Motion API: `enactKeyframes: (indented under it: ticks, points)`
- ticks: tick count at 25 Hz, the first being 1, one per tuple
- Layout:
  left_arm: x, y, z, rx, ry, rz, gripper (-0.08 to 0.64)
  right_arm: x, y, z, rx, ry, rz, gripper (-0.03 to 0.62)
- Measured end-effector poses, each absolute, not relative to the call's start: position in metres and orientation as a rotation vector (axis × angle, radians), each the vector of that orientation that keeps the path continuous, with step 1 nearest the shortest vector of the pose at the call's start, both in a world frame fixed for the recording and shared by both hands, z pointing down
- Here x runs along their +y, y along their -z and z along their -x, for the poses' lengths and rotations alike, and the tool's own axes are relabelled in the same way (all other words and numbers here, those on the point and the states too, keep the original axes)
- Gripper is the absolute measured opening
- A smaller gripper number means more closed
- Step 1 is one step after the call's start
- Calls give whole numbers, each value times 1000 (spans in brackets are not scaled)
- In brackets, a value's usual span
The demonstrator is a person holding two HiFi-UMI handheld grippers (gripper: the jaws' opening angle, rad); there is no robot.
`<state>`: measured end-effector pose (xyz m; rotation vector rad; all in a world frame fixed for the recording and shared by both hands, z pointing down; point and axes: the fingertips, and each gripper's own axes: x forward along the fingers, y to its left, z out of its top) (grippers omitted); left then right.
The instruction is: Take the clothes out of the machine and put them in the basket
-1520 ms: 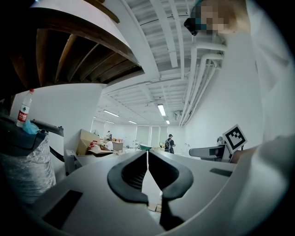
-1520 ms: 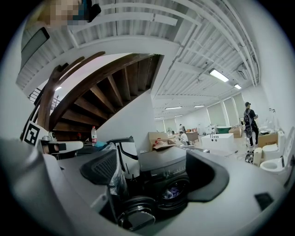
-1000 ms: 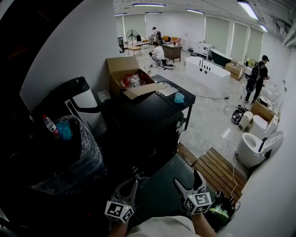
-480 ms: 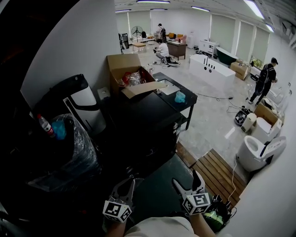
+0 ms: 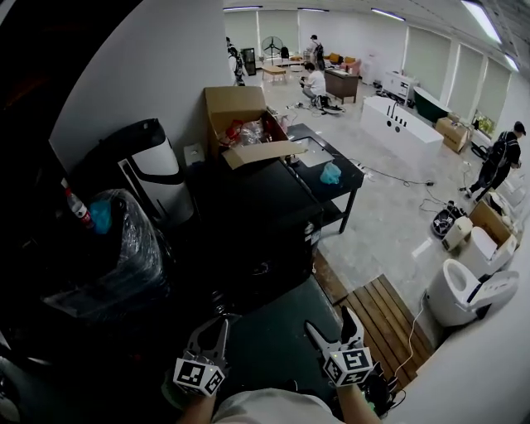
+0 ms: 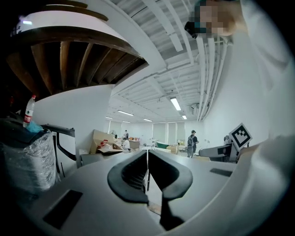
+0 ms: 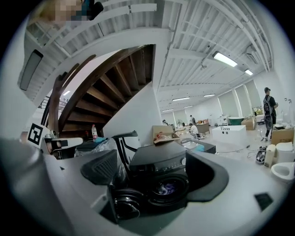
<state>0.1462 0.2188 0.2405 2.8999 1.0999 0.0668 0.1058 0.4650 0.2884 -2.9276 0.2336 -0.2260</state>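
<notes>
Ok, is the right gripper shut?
No, the right gripper has its fingers wide apart, with the washer showing between them.

Big open-plan test hall, half workshop, half mock home; strip lights (image 5: 483,10) on a bare ceiling; white bathtub (image 5: 403,124) and toilets (image 5: 464,290) standing loose on the floor; black washing machine (image 7: 161,177) below a timber stair (image 7: 110,97); cardboard box (image 5: 236,106); trailing cables (image 5: 389,175).

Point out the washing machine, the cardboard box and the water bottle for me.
washing machine (image 7: 163,166): right gripper view, on the control strip above its round opening.
cardboard box (image 5: 234,106): head view, on its raised back flap.
water bottle (image 5: 76,207): head view, on the bottle's body below the red cap.
</notes>
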Motion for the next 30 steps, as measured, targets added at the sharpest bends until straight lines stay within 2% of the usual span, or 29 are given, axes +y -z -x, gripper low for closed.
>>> enactKeyframes:
  ticks: [10, 30]
  points:
    - [234, -250, -136, 951, -129, -2956, 23, 489, -295, -105, 330, 222, 2892, 454]
    - [260, -258, -146, 981, -174, -2968, 23, 492, -305, -124, 378, 255, 2836, 453]
